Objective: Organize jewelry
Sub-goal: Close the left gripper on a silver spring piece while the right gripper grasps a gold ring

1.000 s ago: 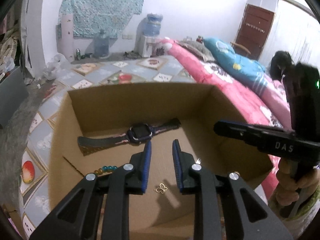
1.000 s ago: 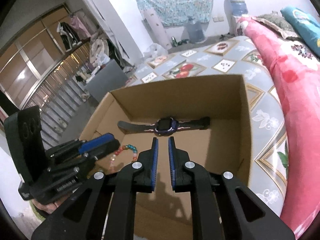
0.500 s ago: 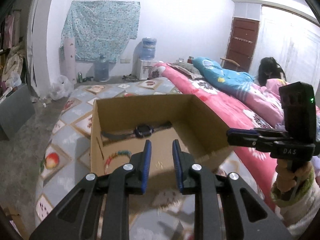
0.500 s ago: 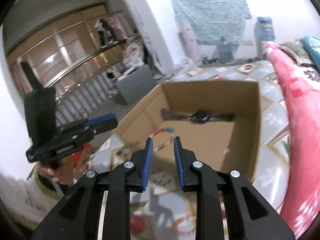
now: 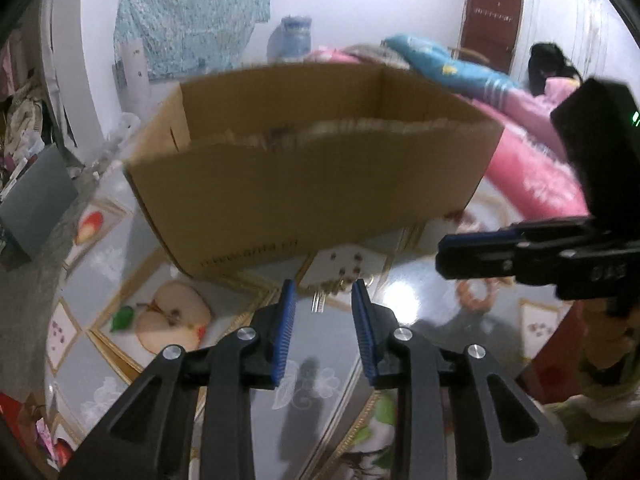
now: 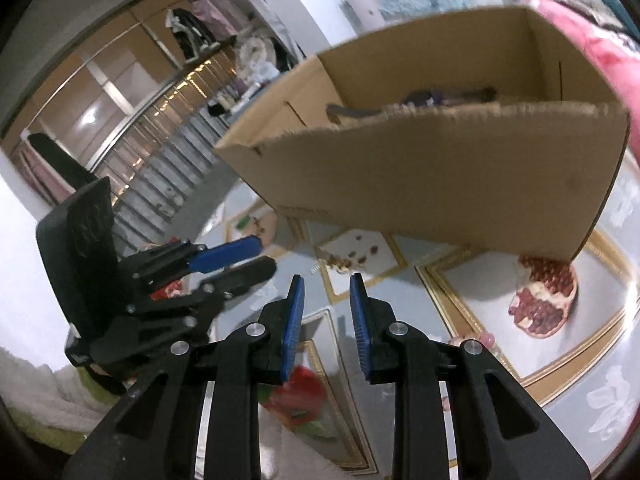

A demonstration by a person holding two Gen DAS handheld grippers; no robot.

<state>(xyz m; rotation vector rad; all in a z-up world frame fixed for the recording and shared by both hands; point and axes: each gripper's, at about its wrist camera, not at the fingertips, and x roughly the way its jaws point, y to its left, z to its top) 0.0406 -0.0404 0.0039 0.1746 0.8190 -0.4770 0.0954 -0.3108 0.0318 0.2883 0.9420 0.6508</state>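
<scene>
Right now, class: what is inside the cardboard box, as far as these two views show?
In the right wrist view, a dark watch lies along the far wall inside the cardboard box. The box's near wall covers most of the floor, so anything else there is hidden.

A shiny tablecloth (image 5: 120,272) with fruit pictures lay flat. On it was a picture of a cut apple (image 5: 172,322) and a picture of a cut pomegranate (image 6: 544,300). Behind the tablecloth, far back, a blue patterned cloth (image 5: 188,16) hung on the wall. A water bottle (image 5: 290,38) stood to the right of that cloth. A pink blanket (image 5: 532,168) lay right of the tablecloth, with a blue pillow (image 5: 448,64) behind it. A brown door (image 5: 490,20) stood far behind the pillow.
</scene>
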